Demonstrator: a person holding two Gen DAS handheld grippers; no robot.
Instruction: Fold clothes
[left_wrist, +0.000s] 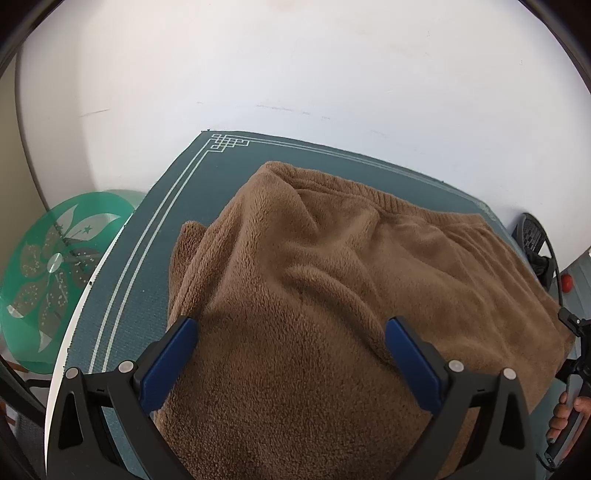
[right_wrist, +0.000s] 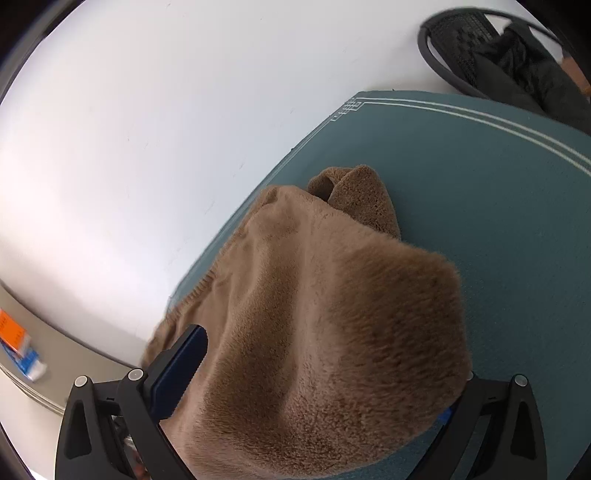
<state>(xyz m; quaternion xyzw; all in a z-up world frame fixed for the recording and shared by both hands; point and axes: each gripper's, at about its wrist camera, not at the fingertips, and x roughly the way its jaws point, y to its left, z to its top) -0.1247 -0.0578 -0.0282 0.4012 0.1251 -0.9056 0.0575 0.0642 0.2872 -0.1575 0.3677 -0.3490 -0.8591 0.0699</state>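
A brown fleece garment lies spread on a teal mat, its ribbed hem along the far side. My left gripper hovers over the garment's near part, open wide, both blue pads bare. In the right wrist view the same garment bulges up between the jaws of my right gripper. The left blue finger shows beside the fabric. The other finger is buried under the fleece. The jaws stand wide, and a folded corner sticks out at the far end.
The mat lies on a white table. A green patterned disc stands off the table's left edge. A black mesh chair is beyond the far corner. A hand grips a handle at the right. An orange box lies lower left.
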